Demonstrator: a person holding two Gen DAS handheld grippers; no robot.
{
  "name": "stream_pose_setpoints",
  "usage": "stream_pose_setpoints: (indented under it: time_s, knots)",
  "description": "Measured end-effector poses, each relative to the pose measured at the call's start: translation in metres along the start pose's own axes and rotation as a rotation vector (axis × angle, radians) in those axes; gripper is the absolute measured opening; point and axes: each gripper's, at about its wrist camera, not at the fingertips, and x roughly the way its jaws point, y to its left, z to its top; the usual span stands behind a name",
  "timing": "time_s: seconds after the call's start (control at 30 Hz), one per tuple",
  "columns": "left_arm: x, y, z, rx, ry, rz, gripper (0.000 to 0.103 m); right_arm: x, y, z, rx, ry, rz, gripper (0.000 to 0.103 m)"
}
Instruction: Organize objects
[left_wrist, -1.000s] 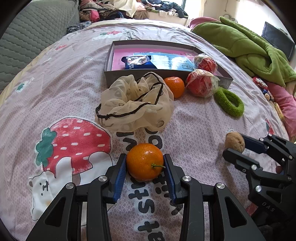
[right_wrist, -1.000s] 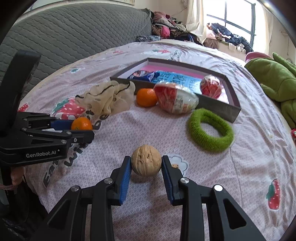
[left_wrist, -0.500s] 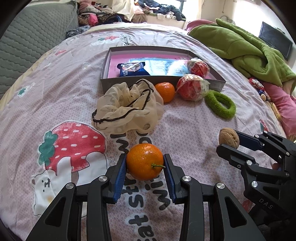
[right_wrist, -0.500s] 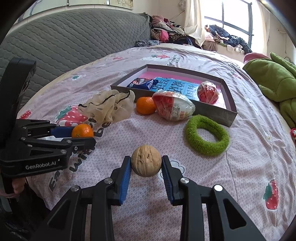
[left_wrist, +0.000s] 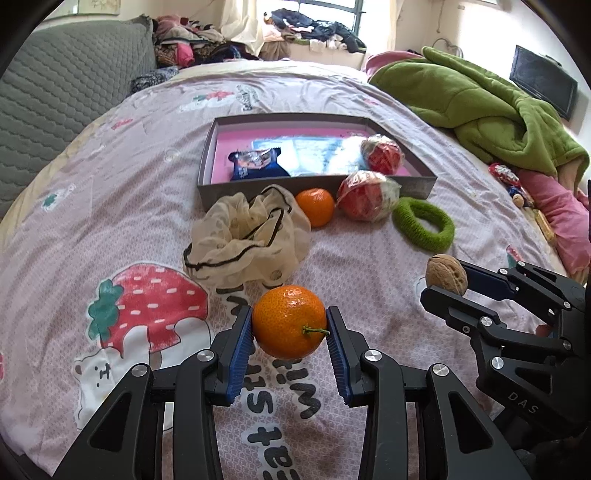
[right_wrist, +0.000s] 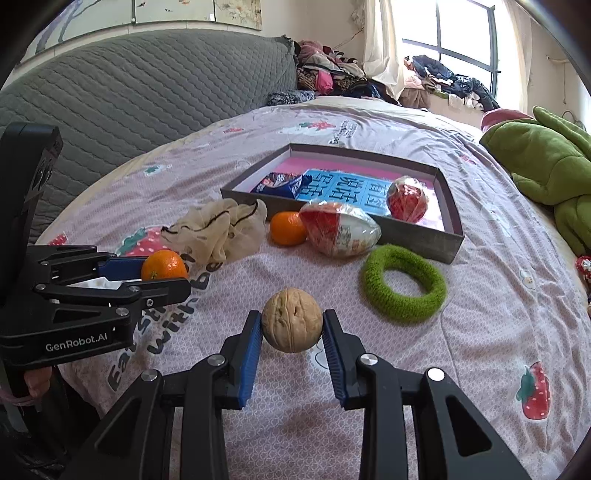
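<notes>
Two grippers hover over the bed: left gripper (left_wrist: 289, 328) pinches an orange (left_wrist: 289, 322), right gripper (right_wrist: 291, 325) a walnut (right_wrist: 291, 320). Both are round, so either could squirt out before reaching the box (left_wrist: 314, 187).

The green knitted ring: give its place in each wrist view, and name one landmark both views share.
Left wrist view: green knitted ring lies right of centre on the bedspread, just in front of the box's right corner.
Right wrist view: it lies right of centre, in front of the box's near corner.
Shared landmark: the grey box.
</notes>
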Motion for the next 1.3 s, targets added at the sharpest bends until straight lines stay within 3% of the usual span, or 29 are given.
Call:
stream_pose_setpoints:
  time_s: [0.7,1.3]
  knots:
    - [-0.022,-0.013,0.037,0.032,-0.114,0.000,0.040,-0.023,-0.005,0.033,0.012,-0.102,-0.003,0.033]
    - [-0.023,-0.016,0.061,0.053,-0.160,0.007,0.040,-0.031,-0.017,0.052,0.035,-0.148,-0.029,0.033]
